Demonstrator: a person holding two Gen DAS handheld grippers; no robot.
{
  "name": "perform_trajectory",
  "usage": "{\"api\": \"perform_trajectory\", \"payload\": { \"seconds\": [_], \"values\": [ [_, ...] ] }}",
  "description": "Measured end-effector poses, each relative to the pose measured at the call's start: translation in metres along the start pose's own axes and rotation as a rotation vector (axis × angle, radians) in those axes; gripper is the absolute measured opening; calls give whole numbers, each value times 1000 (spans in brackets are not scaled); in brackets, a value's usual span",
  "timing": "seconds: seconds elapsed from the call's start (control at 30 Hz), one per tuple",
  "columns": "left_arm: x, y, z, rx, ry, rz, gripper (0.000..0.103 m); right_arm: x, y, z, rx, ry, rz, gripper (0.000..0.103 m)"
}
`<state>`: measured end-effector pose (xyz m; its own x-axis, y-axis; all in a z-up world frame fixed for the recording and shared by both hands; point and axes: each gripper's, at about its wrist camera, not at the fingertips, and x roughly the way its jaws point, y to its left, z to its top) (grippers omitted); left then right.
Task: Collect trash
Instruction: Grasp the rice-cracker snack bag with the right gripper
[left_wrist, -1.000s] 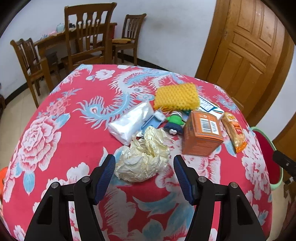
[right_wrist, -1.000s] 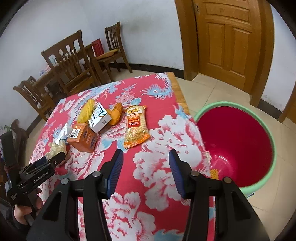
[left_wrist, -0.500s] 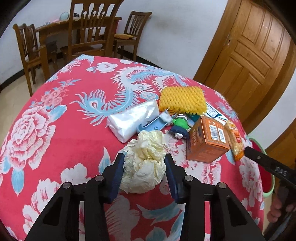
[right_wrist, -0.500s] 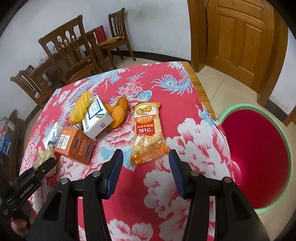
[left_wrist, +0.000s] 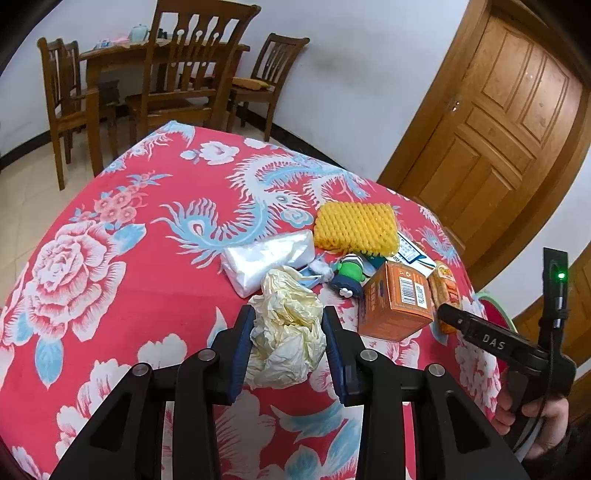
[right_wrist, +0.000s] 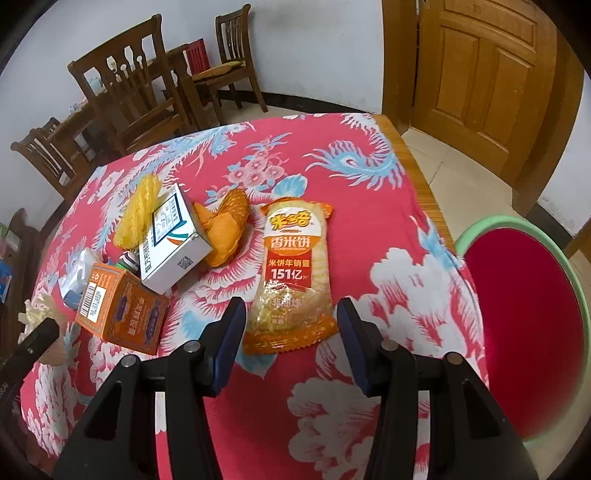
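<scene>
Down at the near edge of the red flowered tablecloth (left_wrist: 155, 295), the left gripper (left_wrist: 290, 341) has its blue-padded fingers (left_wrist: 242, 343) set on either side of a crumpled wad of cream paper (left_wrist: 288, 325), and the jaws are closing on it: both pads touch the wad's flanks and it bulges up between them. Just beyond the wad lie a clear plastic bag (left_wrist: 269, 254) and a small green and blue toy (left_wrist: 349, 275); farther off sits a yellow foam net (left_wrist: 356, 229), and to the right an orange carton (left_wrist: 397, 302) stands close beside the wad.

The right gripper (right_wrist: 290, 341) holds its fingers (right_wrist: 229, 339) well apart, pressing on nothing. They straddle the near end of an orange rice-cracker packet (right_wrist: 295, 269) that lies flat on the cloth; whether the pads touch its edges cannot be told, though a gap shows on both sides. Left of the packet are an orange peel (right_wrist: 225, 229), a white box (right_wrist: 173, 243) leaning over the orange carton (right_wrist: 122, 310), and the yellow net (right_wrist: 138, 210) behind them. To the right, beside the table edge and lower than it, stands a red bin with a green rim (right_wrist: 524, 332), its mouth open. A person's hand (left_wrist: 532, 421) grips the right tool's handle in the left wrist view. Wooden chairs (left_wrist: 184, 74) and a wooden door (right_wrist: 487, 74) stand beyond the table.
</scene>
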<state>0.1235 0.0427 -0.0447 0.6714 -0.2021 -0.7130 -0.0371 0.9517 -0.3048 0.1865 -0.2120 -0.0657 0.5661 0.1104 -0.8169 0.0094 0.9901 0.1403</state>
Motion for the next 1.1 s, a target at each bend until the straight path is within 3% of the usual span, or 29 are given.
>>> {"api": "perform_trajectory", "payload": {
  "seconds": [0.43, 0.77, 1.1],
  "values": [
    [-8, -2, 1, 0, -14, -4, 38, -9, -3, -4, 10, -5, 15, 43],
    [-25, -23, 3, 34, -37, -28, 38, -64, -18, -21, 42, -91, 63, 43],
    [-36, -64, 1, 96, -31, -99, 38, -115, -44, -40, 85, -180, 73, 43]
  ]
}}
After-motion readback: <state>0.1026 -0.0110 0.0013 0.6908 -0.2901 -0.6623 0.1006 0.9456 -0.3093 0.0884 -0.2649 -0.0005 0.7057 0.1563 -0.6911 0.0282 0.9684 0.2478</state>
